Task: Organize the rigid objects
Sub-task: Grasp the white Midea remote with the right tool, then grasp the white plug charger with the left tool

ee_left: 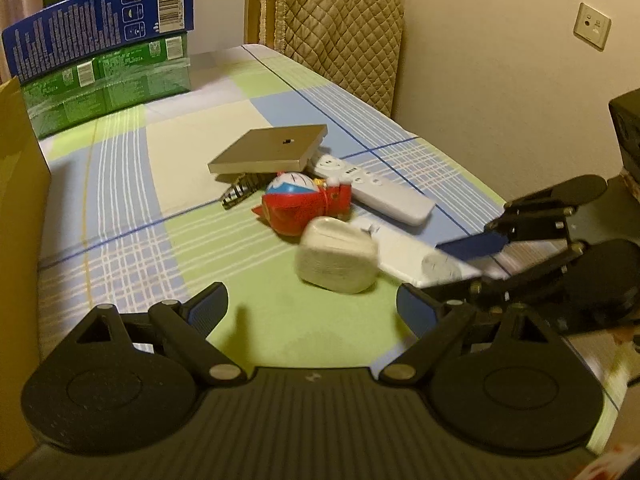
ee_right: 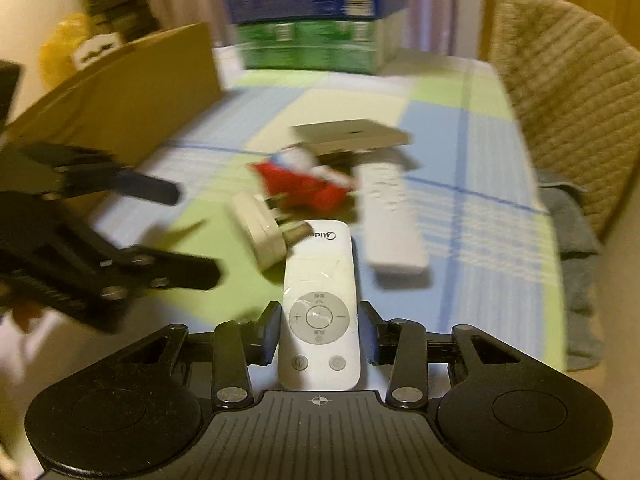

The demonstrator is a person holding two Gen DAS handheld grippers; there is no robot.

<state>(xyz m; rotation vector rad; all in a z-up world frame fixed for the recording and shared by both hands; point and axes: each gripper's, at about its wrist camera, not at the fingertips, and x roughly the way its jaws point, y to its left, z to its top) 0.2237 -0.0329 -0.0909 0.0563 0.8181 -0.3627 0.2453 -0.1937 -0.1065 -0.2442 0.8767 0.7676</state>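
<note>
My right gripper [ee_right: 319,330] is shut on a white Midea remote [ee_right: 320,304], held by its sides; in the left wrist view the gripper [ee_left: 472,264] comes in from the right with the remote [ee_left: 412,256]. My left gripper [ee_left: 312,300] is open and empty, just short of a white plug adapter [ee_left: 338,256]. Beyond lie a red and blue toy figure [ee_left: 304,200], a longer white remote [ee_left: 372,188], a flat beige box [ee_left: 268,148] and a striped object [ee_left: 240,192] under it.
A cardboard box [ee_left: 16,216] stands at the left. Stacked blue and green cartons [ee_left: 104,52] stand at the back. A quilted chair back [ee_left: 336,36] is behind the table's far right edge. The checked tablecloth [ee_left: 132,184] covers the table.
</note>
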